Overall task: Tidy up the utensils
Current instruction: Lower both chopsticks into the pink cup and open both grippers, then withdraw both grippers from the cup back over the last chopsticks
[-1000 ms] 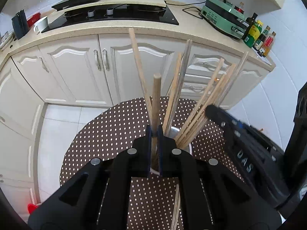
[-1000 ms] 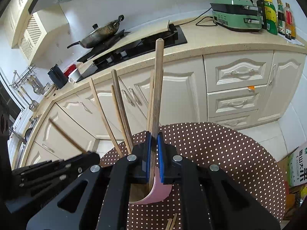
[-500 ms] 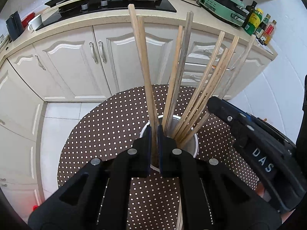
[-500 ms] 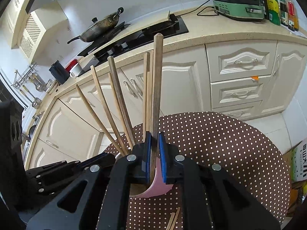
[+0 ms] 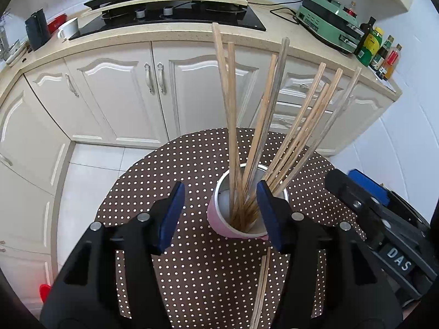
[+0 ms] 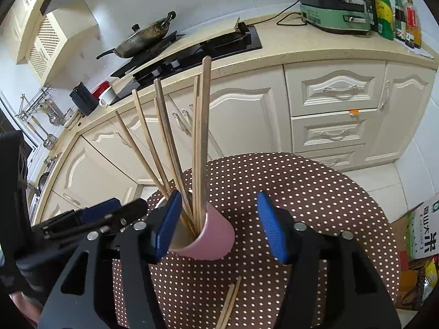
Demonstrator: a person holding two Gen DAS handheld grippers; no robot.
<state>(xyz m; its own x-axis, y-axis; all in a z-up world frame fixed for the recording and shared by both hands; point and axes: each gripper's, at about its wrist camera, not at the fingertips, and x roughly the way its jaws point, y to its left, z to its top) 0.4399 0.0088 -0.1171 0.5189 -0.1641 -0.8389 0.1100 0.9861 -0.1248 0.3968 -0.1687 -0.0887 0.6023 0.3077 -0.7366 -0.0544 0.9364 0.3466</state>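
The pink ceramic cup (image 5: 238,229) stands on the round brown table with white polka dots (image 5: 175,181), holding a fan of long wooden chopsticks (image 5: 233,126) that lean up and outward. In the left wrist view the left gripper (image 5: 219,213) has its jaws spread wide and holds nothing; the cup sits in the gap, nearer the right blue pad, whose tip overlaps the cup's rim. The two most upright sticks rise between the pads without touching either.

In the right wrist view the right gripper (image 6: 219,223) is likewise wide open and empty. The cup (image 6: 211,235) lies toward its left pad, which covers part of the cup's mouth, and the chopsticks (image 6: 200,142) stand just inside that pad.

Both grippers point slightly downward over the table from opposite sides of the cup, each appearing at the edge of the other's view.

A pair of loose wooden chopsticks (image 5: 262,282) lies flat on the table just in front of the cup, partly under the left gripper's right finger. Behind the table stand cream kitchen cabinets (image 5: 115,90), a black hob (image 5: 170,17) and a green appliance (image 6: 334,11).
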